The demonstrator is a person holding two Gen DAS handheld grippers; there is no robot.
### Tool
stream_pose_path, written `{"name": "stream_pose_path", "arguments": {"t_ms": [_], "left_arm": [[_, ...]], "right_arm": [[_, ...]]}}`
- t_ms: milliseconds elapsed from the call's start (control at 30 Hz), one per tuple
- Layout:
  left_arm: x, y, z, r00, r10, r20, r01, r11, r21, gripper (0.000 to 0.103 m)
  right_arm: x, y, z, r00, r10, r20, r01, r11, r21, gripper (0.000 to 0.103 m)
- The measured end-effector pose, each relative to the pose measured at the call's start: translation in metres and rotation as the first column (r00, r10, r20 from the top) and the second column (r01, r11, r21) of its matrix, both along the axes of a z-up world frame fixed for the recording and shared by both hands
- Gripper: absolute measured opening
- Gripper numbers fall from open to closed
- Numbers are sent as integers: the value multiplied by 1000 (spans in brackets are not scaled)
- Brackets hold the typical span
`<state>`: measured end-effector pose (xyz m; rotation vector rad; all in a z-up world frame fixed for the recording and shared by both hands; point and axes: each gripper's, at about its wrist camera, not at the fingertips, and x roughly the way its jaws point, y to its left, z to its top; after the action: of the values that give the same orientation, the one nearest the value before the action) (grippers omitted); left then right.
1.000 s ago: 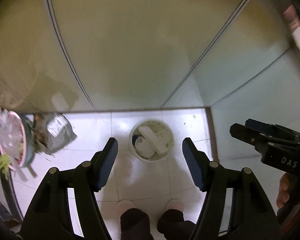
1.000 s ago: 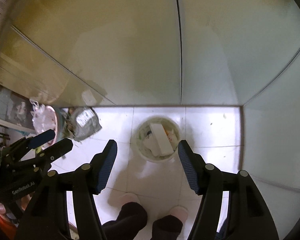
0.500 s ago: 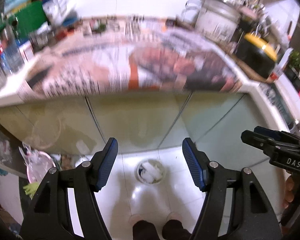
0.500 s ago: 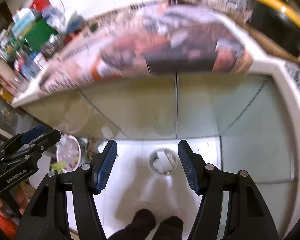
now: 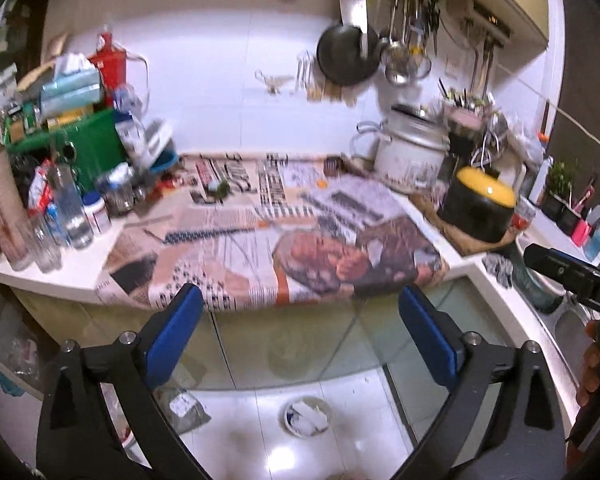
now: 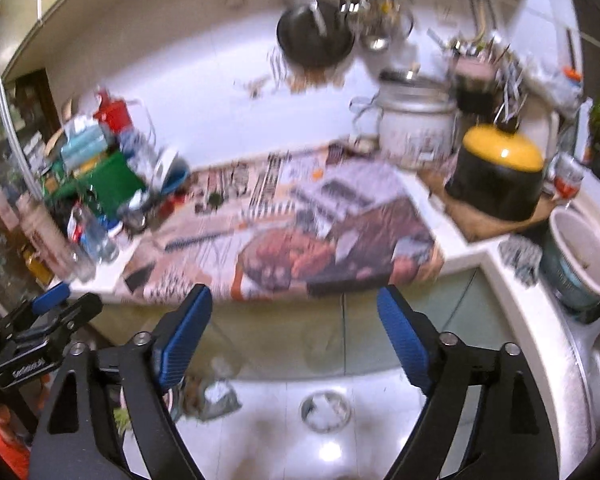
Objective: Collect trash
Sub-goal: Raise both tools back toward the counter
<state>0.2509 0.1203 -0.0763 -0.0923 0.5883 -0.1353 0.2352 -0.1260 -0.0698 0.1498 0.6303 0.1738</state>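
Left wrist view: the left claw (image 5: 300, 334) is hanging wide apart and gripping nothing, facing the newspaper-covered surface (image 5: 268, 248); the trash bucket (image 5: 306, 416) is sitting on the floor below, between the fingers. Right wrist view: the right claw (image 6: 294, 340) is also gaping wide and carrying nothing, the trash bucket (image 6: 326, 410) lying low between its fingers.

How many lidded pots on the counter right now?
2. The white enamel pot with a metal lid stands at the back by the wall; the black pot with a yellow lid sits nearer, to its right. Clutter may hide others.
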Motion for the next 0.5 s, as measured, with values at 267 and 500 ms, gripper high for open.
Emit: {"name": "stream_pose_path", "arguments": {"t_ms": [267,500], "left_arm": [[31,-5,20,997,58,51,-60,998,28,100],[101,-16,21,984,177,14,-178,984,15,100]], "right_arm": [[32,-16,23,996,2,89,-2,1000,1,99],[98,-42,28,992,69,109,-68,998,-14,99]]}}
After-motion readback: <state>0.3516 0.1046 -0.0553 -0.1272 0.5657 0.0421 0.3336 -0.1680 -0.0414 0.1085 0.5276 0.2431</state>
